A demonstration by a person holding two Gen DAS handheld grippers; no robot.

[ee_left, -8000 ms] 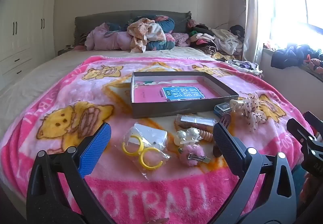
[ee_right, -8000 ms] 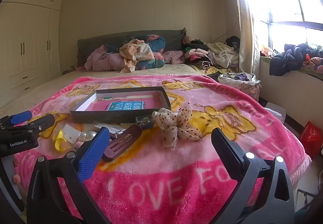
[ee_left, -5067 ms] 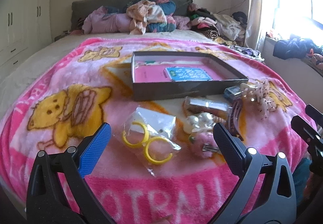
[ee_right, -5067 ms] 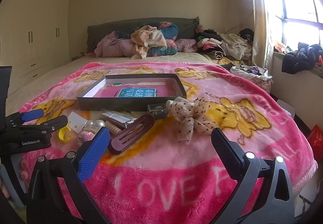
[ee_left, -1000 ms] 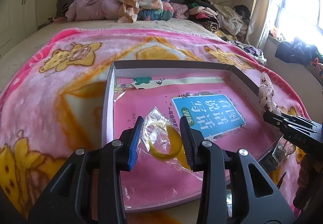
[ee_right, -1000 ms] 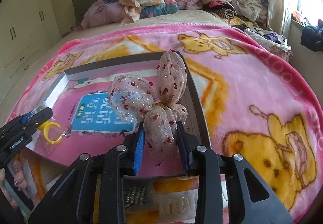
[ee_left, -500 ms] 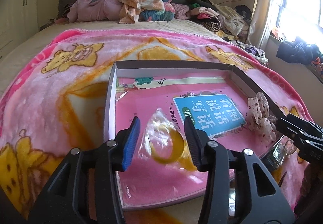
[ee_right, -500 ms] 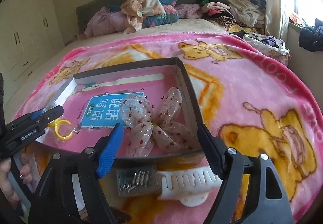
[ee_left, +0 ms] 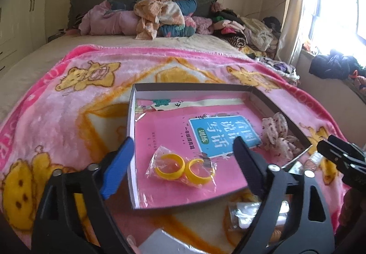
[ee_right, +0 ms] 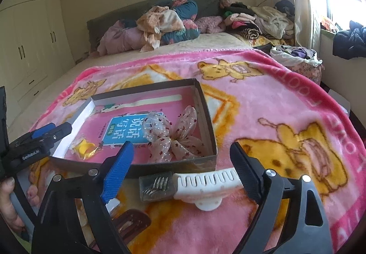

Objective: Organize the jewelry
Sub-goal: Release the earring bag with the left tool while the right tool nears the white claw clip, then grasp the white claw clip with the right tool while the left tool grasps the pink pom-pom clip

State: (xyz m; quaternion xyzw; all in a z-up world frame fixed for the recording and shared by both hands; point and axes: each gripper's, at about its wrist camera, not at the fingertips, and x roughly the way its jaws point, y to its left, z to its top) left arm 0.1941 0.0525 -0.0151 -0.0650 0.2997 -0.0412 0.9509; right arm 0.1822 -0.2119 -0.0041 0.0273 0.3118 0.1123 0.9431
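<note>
A shallow grey box (ee_left: 131,139) (ee_right: 205,114) with a pink book inside lies on the pink blanket. A clear bag with two yellow rings (ee_left: 180,168) (ee_right: 84,148) lies in its near-left part. A sheer spotted bow (ee_right: 173,137) (ee_left: 278,135) lies in its right part. My left gripper (ee_left: 183,162) is open and empty, just behind the bag. My right gripper (ee_right: 181,164) is open and empty, over the box's front wall. A white hair clip (ee_right: 205,185), a small box of pins (ee_right: 155,185) and a brown clip (ee_right: 130,224) lie in front of the box.
Silvery wrapped items (ee_left: 247,212) and a white card (ee_left: 160,242) lie on the blanket in front of the box. Piled clothes (ee_left: 160,13) sit at the headboard. Wardrobes (ee_right: 29,48) stand left, a window sill with clothes (ee_left: 331,66) right.
Both grippers have opened wider and pulled back from the box. The ring bag and the bow now lie free inside the box.
</note>
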